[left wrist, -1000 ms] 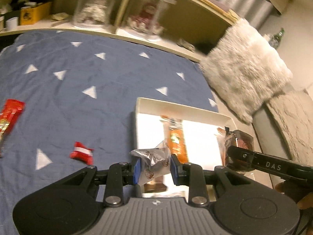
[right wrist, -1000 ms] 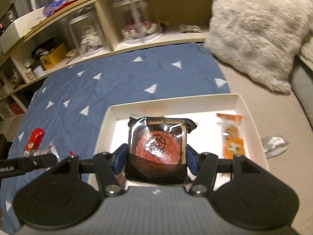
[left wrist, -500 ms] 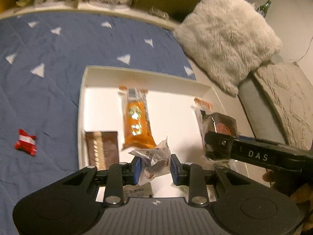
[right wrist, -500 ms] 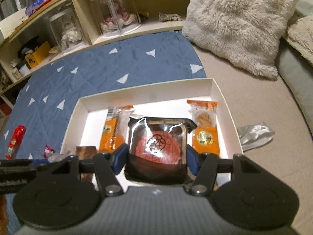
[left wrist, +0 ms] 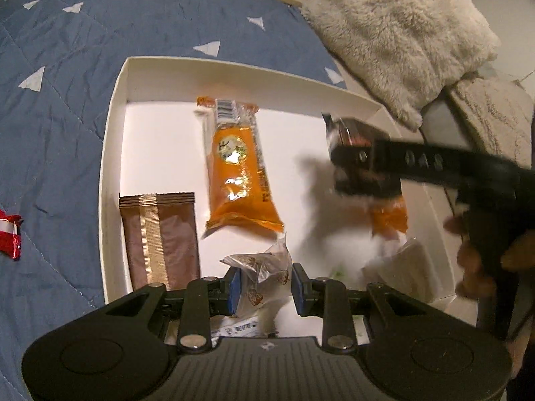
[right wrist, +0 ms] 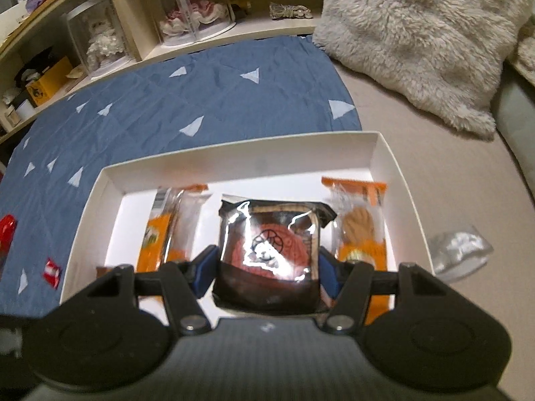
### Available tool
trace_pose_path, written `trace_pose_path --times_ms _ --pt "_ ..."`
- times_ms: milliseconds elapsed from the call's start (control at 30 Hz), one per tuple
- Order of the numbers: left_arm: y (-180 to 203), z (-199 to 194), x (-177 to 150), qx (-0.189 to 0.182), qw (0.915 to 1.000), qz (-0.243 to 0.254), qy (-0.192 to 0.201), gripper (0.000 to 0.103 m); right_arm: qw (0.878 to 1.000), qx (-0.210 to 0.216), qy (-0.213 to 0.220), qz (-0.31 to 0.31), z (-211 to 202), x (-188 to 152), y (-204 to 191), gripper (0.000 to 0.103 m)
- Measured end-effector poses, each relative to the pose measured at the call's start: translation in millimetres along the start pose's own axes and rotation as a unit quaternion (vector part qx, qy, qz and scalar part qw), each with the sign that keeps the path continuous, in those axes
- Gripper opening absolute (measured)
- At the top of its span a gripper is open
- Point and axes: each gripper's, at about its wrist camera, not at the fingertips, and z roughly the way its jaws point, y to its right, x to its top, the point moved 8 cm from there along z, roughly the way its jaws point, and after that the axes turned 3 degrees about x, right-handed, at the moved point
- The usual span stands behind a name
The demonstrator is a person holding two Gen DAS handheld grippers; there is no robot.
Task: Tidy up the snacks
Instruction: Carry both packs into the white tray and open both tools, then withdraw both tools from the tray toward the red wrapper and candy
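In the left wrist view, the left claw [left wrist: 264,285] sits at the bottom centre of the frame, its blue pads pinched on a small clear crinkled snack packet [left wrist: 264,267]. It hangs over the near edge of a white box [left wrist: 115,100] that fills the middle of the frame and lies on a blue quilt with white triangles [left wrist: 60,67]. Inside the box, an orange wrapped bar [left wrist: 237,167] lies near the centre and a brown wrapped bar [left wrist: 160,237] sits at lower left. At the right, blurred, the right claw [left wrist: 361,170] reaches into the box with a dark packet. A red candy [left wrist: 10,234] lies on the quilt at the left edge.

In the right wrist view, the right claw [right wrist: 267,274] stands about half spread, its pads pressed on both sides of a dark packet with a red pastry [right wrist: 267,250], just above the box floor at centre. An orange cookie packet [right wrist: 361,227] lies to its right. A fluffy cushion [right wrist: 418,40] fills the upper right.
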Motion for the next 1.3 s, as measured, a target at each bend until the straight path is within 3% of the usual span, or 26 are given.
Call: trace_pose_path --times_ms 200,333,400,467,833,1300 --pt "-7.3 5.2 2.4 -0.004 1.0 -0.002 -0.007 0.033 1.0 -0.01 0.002 -0.017 21.3 15.5 -3.2 0.068" --pt "-6.2 6.7 5.3 0.002 1.0 0.001 -0.005 0.036 1.0 -0.012 0.015 0.009 27.6 23.3 1.1 0.07" --pt "-5.1 6.1 5.2 0.001 1.0 0.001 -0.007 0.044 1.0 -0.011 0.015 0.023 26.3 23.4 3.8 0.078" --pt "-3.0 4.2 4.8 0.002 1.0 0.004 -0.007 0.048 0.999 -0.005 0.017 0.027 20.2 22.5 4.6 0.086" --pt "6.7 -17.7 3.2 0.014 0.9997 0.017 0.002 0.058 1.0 -0.009 0.008 0.0 -21.6 -0.1 9.3 0.093" --pt "11.6 -52.7 -1.2 0.029 0.9989 0.029 0.025 0.084 0.999 -0.004 0.032 0.005 -76.7 -28.7 9.5 0.102"
